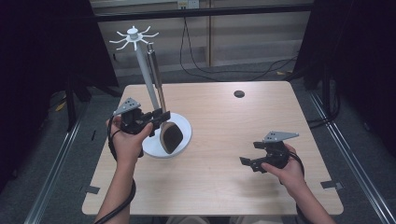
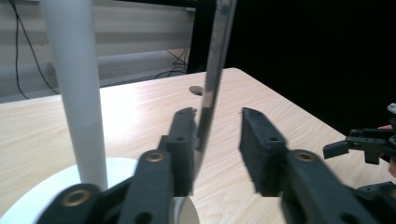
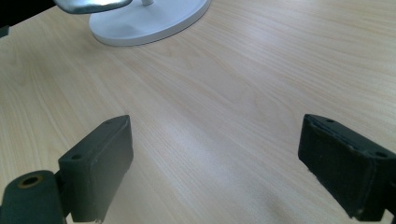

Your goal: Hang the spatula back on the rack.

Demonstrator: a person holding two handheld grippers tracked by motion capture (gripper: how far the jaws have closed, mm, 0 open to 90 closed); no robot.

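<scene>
A white stand [image 1: 144, 70] with a ring of hooks on top rises from a round white base [image 1: 183, 125] on the table's left half. From one hook hangs a long metal ladle [image 1: 156, 77], its dark bowl [image 1: 171, 137] down over the base. My left gripper [image 1: 161, 117] is level at the handle. In the left gripper view the handle [image 2: 215, 70] lies against one pad of my left gripper [image 2: 217, 140], with a gap to the other pad. My right gripper [image 1: 250, 161] hovers open over bare wood at the right, nothing between its jaws [image 3: 215, 154].
The wooden table [image 1: 224, 135] has a small black round cap [image 1: 239, 94] near its far edge. Cables run along the floor behind it. Dark curtains stand at both sides. The stand's base [image 3: 149, 23] lies ahead of the right gripper.
</scene>
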